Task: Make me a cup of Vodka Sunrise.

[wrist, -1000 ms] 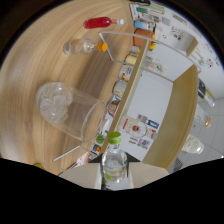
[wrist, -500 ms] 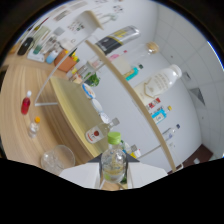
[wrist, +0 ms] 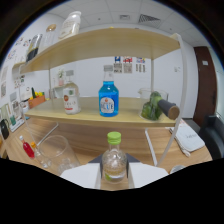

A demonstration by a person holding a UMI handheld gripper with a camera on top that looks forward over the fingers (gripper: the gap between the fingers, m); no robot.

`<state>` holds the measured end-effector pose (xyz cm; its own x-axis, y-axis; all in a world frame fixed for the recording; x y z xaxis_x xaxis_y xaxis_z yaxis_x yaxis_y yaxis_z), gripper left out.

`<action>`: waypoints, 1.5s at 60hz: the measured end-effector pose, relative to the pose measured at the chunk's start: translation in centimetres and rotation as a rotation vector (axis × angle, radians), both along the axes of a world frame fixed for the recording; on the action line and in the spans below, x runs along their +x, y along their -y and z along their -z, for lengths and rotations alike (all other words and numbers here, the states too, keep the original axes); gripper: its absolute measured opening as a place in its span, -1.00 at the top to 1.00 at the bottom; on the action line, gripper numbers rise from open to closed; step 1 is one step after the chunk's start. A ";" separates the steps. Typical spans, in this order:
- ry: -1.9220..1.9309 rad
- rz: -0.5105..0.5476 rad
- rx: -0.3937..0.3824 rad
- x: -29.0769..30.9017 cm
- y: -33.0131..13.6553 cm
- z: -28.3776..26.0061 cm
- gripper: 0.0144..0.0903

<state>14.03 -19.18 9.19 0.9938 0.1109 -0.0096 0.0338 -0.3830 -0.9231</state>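
I see my hand-held gripper (wrist: 114,172) clenched on the green-capped bottle (wrist: 114,159), and beyond it the blue bottle (wrist: 108,99) stands on the shelf (wrist: 125,112)

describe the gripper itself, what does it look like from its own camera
Only the gripper fingers show: two broad, flat white fingers, angled inward, with dark inner pads near the tips. No cables, markings, hand or sleeve in view.

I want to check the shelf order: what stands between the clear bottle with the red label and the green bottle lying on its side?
In the gripper view, only the blue bottle stands between the clear bottle and the green bottle, upright on the shelf.
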 end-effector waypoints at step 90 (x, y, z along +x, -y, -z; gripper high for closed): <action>0.038 0.147 -0.217 -8.0 13.6 -5.7 -0.89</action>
